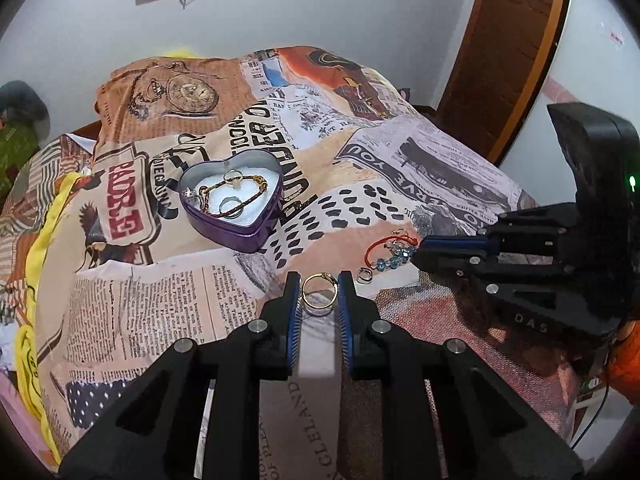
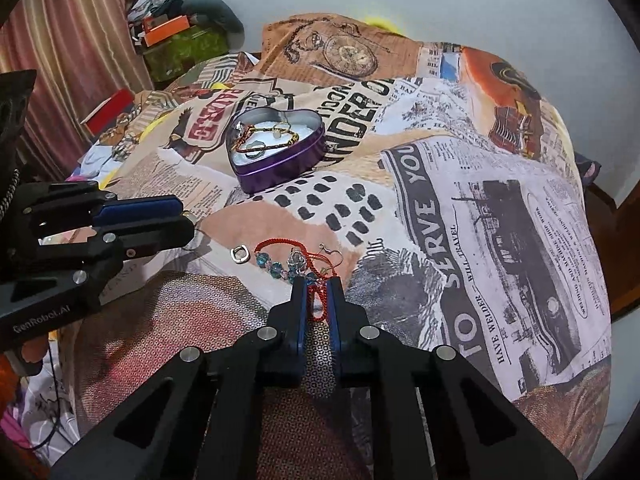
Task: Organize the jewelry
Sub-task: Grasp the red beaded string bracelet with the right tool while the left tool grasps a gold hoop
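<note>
A purple heart-shaped tin [image 1: 230, 227] sits on the printed bedspread with a gold chain and rings inside; it also shows in the right wrist view [image 2: 280, 168]. My left gripper [image 1: 320, 284] is closed around a gold ring [image 1: 319, 292], its pads touching the ring's sides. My right gripper [image 2: 318, 290] is shut on the red cord of a bracelet with blue beads [image 2: 280, 266], which lies on the cloth. A small silver ring [image 2: 240, 254] lies left of the beads, also in the left wrist view [image 1: 364, 276].
The bed is covered by a newspaper-print cloth [image 2: 480, 208]. A yellow cloth [image 1: 40, 248] lies along the left edge. Boxes and clothes [image 2: 176, 32] are piled at the far left. A wooden door [image 1: 504, 40] stands at the right.
</note>
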`<state>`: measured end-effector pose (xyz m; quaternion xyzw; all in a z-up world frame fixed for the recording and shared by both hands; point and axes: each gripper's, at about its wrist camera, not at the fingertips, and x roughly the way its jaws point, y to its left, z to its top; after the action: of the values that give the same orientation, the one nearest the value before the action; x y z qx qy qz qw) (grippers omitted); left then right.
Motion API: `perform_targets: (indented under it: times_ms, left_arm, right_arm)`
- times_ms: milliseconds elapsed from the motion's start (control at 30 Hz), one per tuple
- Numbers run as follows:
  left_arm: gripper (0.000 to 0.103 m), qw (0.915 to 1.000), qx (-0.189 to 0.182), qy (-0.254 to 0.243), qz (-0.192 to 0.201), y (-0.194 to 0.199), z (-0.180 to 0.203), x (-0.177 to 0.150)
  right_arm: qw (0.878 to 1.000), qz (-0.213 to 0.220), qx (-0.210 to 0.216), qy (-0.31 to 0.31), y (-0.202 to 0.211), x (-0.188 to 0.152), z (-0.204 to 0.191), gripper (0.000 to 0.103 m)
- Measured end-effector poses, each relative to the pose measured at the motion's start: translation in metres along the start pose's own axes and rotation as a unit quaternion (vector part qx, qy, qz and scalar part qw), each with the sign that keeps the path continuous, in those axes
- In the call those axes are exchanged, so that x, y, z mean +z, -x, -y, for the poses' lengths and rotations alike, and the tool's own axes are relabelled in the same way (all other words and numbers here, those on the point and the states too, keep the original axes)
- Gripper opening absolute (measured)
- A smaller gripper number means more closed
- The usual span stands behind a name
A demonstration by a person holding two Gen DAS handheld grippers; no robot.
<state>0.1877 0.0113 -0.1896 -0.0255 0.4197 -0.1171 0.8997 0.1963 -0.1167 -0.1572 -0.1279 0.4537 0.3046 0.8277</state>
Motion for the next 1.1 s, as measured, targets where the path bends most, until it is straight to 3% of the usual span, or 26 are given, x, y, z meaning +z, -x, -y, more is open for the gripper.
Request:
perform_targets:
  times_ms: [433,733,900,1000,1033,1067,1100]
  left_arm:
    - [0.017,0.9997,0.007,-0.002,0.024,0.027,0.004,0.003]
    - [0.017,0.9992,0.012,0.003,0.037,0.042,0.003,0.003]
    - [0.017,0.9990,0.015,0.003,0.042,0.047,0.002,0.001]
    - [0.017,0.9991,0.016,0.006,0.039,0.046,0.000,-0.002]
    - [0.017,0.9991,0.017,0.007,0.038,0.046,-0.001,-0.002]
    - [0.017,0.9991,0.017,0.008,0.037,0.045,-0.003,-0.003]
    - [0.017,0.9991,0.017,0.009,0.036,0.044,-0.004,-0.003]
  right_arm:
    - [0.999,0.036,-0.006,-0.007,0.034,-0.004,-0.004,0.002]
    - [0.996,0.085,-0.022,-0.007,0.076,0.005,-0.005,0.002]
    - [0.997,0.075,-0.006,-0.017,0.074,0.008,-0.001,0.003]
    - [0.999,0.038,0.007,-0.033,0.056,0.007,0.005,0.018]
    - [0.999,0.022,0.009,-0.040,0.046,0.007,0.007,0.032]
    - [0.999,0.016,0.008,-0.044,0.042,0.005,0.008,0.039]
    - [0.999,0.008,0.003,-0.044,0.034,0.004,0.009,0.039]
